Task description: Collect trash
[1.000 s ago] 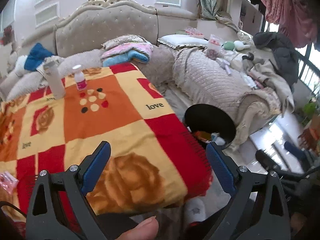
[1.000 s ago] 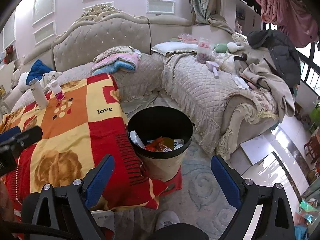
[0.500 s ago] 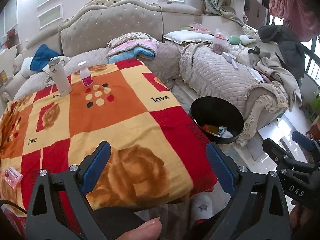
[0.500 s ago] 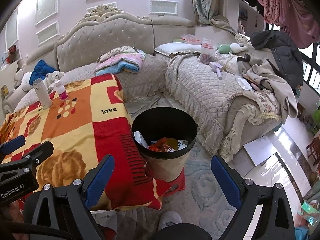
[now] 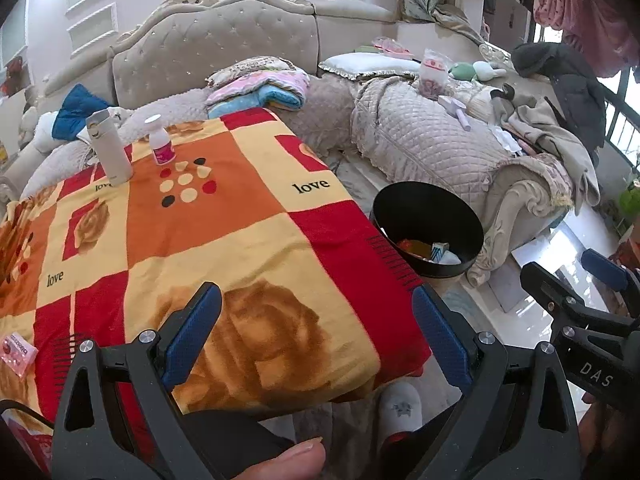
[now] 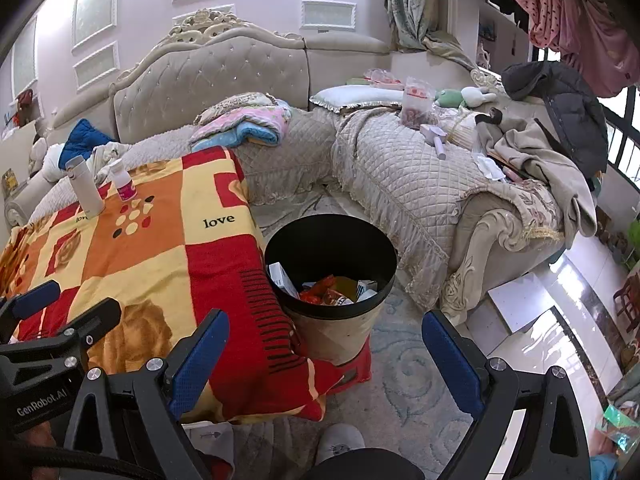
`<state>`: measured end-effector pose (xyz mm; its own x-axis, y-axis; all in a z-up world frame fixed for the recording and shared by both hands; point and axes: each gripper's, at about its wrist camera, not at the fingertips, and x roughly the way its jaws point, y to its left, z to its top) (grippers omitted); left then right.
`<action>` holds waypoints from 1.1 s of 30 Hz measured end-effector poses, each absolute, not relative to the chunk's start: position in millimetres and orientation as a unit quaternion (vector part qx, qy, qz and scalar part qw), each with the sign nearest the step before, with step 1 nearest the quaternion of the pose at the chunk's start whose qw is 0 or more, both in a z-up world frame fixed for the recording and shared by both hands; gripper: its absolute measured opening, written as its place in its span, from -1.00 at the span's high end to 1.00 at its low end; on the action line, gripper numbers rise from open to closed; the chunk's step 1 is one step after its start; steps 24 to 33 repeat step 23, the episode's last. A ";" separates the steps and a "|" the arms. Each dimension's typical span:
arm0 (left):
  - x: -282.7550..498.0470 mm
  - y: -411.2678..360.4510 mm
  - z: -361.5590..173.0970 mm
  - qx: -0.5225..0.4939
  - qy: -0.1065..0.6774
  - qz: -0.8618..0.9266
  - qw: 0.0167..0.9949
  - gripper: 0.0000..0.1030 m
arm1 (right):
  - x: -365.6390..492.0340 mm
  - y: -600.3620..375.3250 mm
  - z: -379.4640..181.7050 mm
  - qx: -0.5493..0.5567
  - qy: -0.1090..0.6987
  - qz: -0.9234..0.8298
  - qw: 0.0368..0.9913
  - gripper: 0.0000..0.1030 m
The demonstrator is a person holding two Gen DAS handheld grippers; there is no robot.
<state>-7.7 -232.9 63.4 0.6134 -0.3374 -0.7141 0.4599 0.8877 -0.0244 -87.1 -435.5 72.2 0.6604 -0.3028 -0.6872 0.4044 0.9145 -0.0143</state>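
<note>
Left claw (image 5: 316, 332): wide open, empty, held over near edge of blanket-covered desk (image 5: 224, 248).
Right claw (image 6: 325, 354): wide open, empty, held above rug (image 6: 408, 364) between desk corner and sofa.
Left view only: pink wrapper (image 5: 17, 354) lying flat at near-left edge of desk; red packet corner (image 5: 28, 438) low at left border, partly hidden by claw frame; thumb tip (image 5: 280, 462) at bottom edge.
Right view only: whole trash bin (image 6: 332, 276), black liner over beige body, standing on red stool (image 6: 352, 374) just beside desk corner; wrappers and a small box inside; iridescent scrap (image 6: 618, 428) on floor at far right.
Both views: white flask (image 5: 110, 146) and pink-labelled bottle (image 5: 160, 140) upright, side by side, at far end of desk.
Cross-sight: right claw at right border of left view; left claw at left border of right view.
Bin from left view: rim and part of contents only, body hidden behind desk edge.
Surroundings: quilted corner sofa (image 6: 400, 176) with folded blankets, pillow, clothes; white slipper (image 6: 340, 442) below desk edge.
In the way: blanket overhang touching bin side.
</note>
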 end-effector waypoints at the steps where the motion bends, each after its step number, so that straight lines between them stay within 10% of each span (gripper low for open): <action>1: -8.4 -233.5 63.4 0.081 0.379 -0.225 0.894 -0.86 | -87.1 -435.6 72.0 0.070 0.364 -0.194 0.908 -0.86; 33: -13.5 -227.5 66.3 0.063 0.365 -0.229 0.900 -0.86 | -87.6 -433.8 71.3 0.070 0.363 -0.193 0.909 -0.86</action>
